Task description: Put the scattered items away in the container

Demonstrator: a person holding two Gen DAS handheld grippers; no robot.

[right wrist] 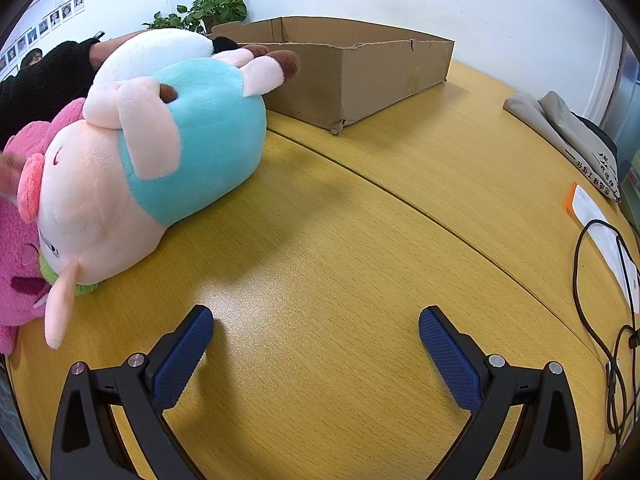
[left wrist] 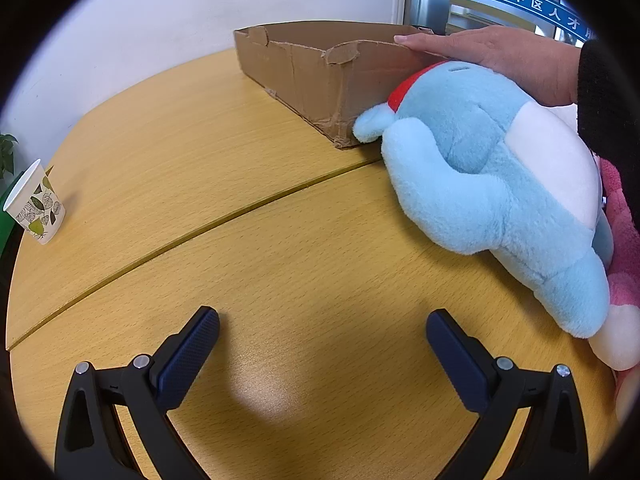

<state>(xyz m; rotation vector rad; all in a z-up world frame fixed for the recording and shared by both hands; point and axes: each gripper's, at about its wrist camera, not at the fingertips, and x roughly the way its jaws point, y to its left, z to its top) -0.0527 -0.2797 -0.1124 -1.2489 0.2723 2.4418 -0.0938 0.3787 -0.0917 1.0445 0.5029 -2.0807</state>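
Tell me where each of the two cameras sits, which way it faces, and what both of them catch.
Left wrist: sits on the left gripper, low over the table, facing the cardboard box and blue plush; its two open fingers show, plus a bare hand resting on the plush.
Right wrist: sits on the right gripper, facing the box with the pig plush at left; its open fingers show.
Shared: box, table, pink plush.

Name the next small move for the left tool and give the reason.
Probably ease the left tool right toward the blue plush. The tool is open and empty over bare table, the plush lies outside the cardboard box, and a hand rests on it.
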